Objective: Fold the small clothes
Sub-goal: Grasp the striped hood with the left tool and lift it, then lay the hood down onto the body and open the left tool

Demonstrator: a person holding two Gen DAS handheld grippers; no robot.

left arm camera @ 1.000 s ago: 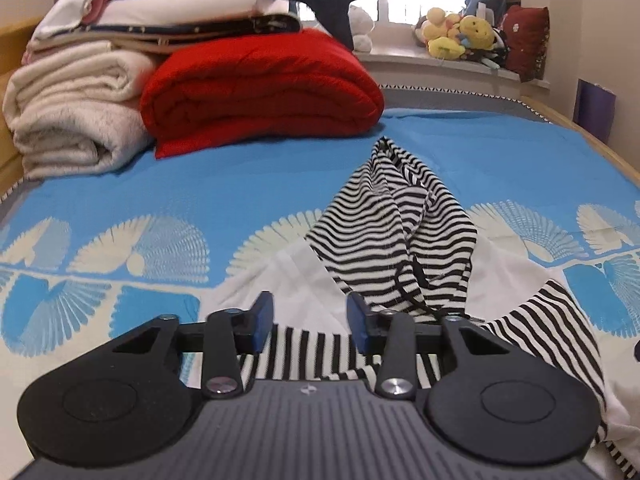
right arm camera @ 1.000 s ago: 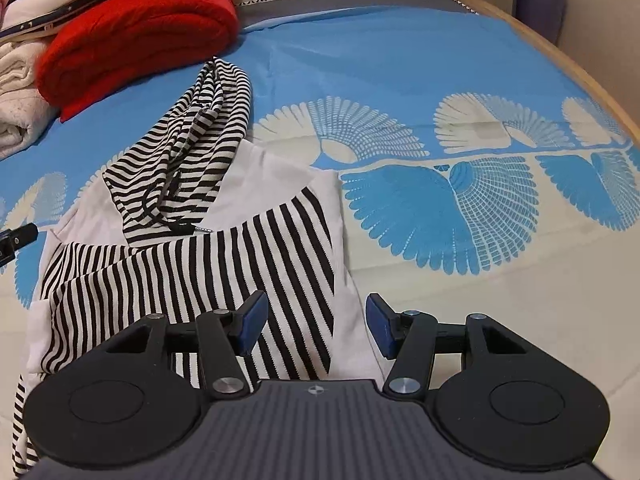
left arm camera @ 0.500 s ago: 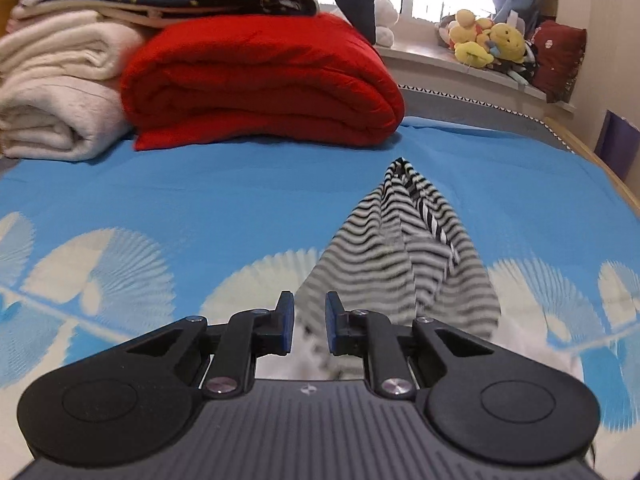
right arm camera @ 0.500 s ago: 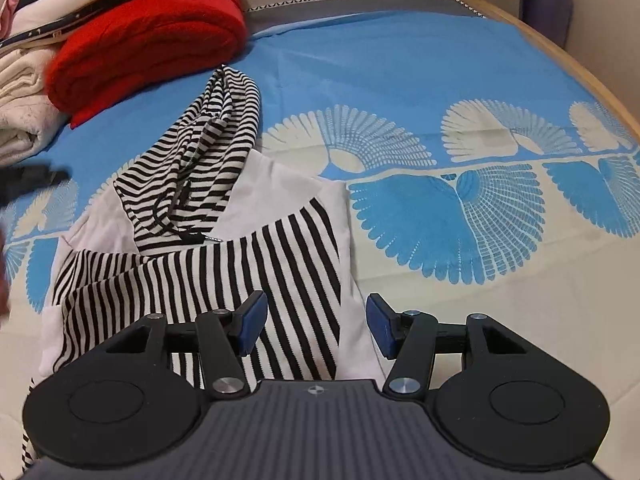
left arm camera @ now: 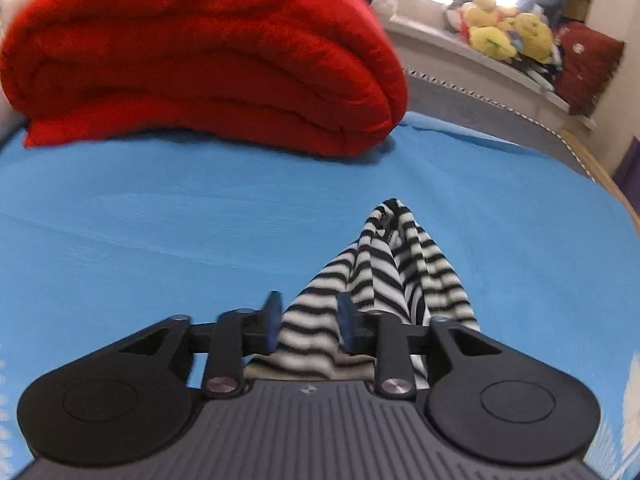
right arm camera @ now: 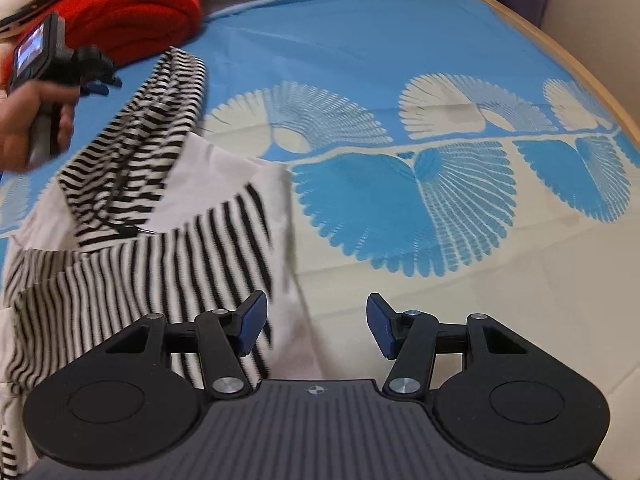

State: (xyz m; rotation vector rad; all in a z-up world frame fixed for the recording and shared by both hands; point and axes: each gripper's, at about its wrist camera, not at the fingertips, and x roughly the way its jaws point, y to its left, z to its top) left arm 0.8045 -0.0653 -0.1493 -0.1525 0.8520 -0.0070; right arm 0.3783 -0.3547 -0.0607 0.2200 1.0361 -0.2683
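Note:
A small black-and-white striped hooded top (right arm camera: 132, 232) lies on the blue bedsheet (right arm camera: 360, 60). Its striped hood (left arm camera: 384, 272) points away toward the red blanket. My left gripper (left arm camera: 308, 324) is open just above the hood, with hood fabric showing between its blue pads. In the right wrist view the left gripper (right arm camera: 94, 80) hovers by the hood's left side, held by a hand. My right gripper (right arm camera: 312, 324) is open and empty over the top's right edge, its left pad above the striped cloth.
A folded red blanket (left arm camera: 200, 60) lies close ahead of the left gripper, also seen in the right wrist view (right arm camera: 132, 12). Plush toys (left arm camera: 508, 36) sit on the windowsill. The bed's wooden edge (right arm camera: 560, 64) runs along the right.
My left gripper has moved forward along the top to the hood, and its jaws, narrowed half a second ago, are wider again. The right gripper has shifted slightly right and stays open.

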